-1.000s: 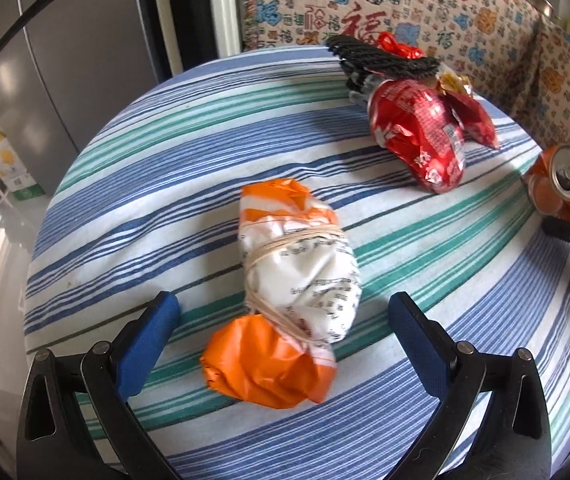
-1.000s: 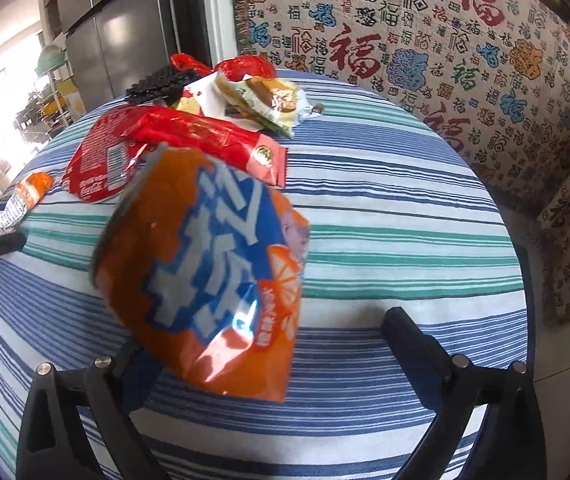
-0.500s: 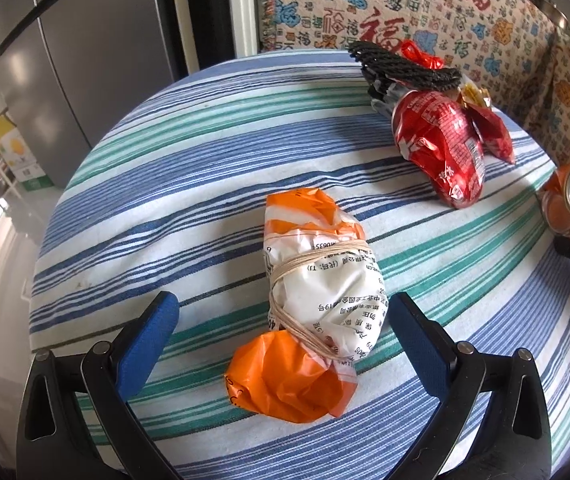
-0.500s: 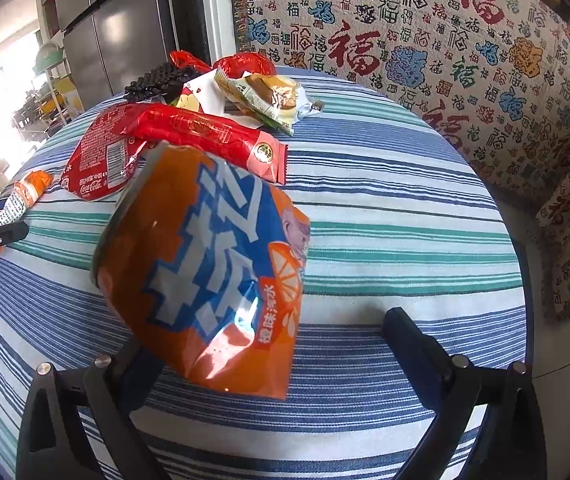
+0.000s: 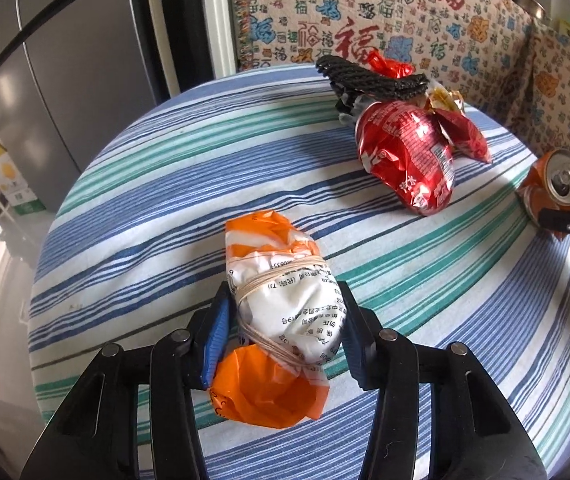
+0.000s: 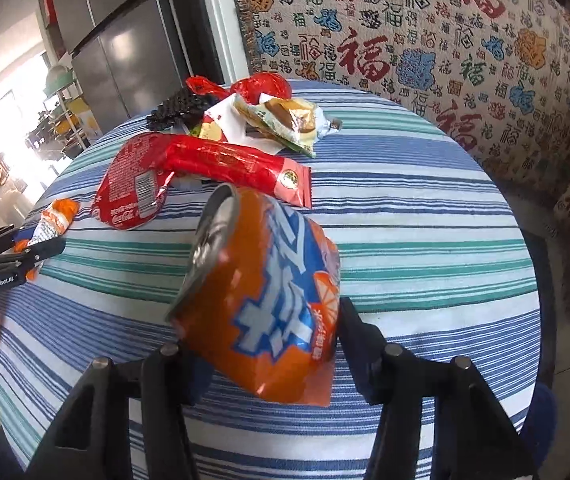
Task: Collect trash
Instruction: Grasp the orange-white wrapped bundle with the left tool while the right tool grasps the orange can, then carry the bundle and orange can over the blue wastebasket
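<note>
Both grabs just landed. My left gripper (image 5: 285, 332) has just closed its jaws onto the wrapper bundle (image 5: 281, 316) near the table's (image 5: 145, 216) front edge, and my right gripper (image 6: 269, 344) has just closed round the crushed can (image 6: 261, 292), which looks tilted, maybe just off the cloth. Nothing's binned yet as far as I can see. The pile (image 5: 405, 152) of wrappers at the far edge is still waiting.

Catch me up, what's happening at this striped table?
A person with two handheld grippers is clearing litter. The left gripper has just closed on a rubber-banded white and orange wrapper bundle; the right gripper has just closed on a crushed orange soda can. Both items remain low over the striped tablecloth. Red snack wrappers are still waiting.
</note>
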Demonstrator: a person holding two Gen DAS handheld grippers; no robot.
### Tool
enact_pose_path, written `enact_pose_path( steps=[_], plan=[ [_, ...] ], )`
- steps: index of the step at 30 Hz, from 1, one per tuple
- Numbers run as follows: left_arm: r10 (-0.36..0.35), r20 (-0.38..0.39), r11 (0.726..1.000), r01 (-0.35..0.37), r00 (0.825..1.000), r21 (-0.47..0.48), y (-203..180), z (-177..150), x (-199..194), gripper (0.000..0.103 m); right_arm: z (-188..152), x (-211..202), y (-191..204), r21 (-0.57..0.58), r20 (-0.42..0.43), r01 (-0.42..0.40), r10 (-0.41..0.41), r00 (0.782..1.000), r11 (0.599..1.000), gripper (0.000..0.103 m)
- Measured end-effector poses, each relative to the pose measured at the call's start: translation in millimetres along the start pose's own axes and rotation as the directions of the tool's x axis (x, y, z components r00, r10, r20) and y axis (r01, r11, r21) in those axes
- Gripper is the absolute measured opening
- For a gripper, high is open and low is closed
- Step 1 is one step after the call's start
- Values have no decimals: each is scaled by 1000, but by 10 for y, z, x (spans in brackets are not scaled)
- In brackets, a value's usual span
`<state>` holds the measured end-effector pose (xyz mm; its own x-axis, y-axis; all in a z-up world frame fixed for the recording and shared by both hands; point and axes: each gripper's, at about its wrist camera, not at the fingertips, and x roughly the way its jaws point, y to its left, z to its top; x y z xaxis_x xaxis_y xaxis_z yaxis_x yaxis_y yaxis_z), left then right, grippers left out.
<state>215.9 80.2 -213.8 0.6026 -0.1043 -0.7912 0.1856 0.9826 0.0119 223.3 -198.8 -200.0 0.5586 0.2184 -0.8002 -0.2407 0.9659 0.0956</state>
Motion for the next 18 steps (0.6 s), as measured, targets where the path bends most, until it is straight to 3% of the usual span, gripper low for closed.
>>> enact_pose_path(
  steps=[11,18],
  plan=[
    [-111,82,993,114,990,-32,-40,36,-303,49,-101,-399,1,-3,63,5,-5,998,1000,55],
    [-137,108,990,132,985,47,-336,50,-411,49,-168,-525,-104,5,84,-5,5,996,1000,54]
  ],
)
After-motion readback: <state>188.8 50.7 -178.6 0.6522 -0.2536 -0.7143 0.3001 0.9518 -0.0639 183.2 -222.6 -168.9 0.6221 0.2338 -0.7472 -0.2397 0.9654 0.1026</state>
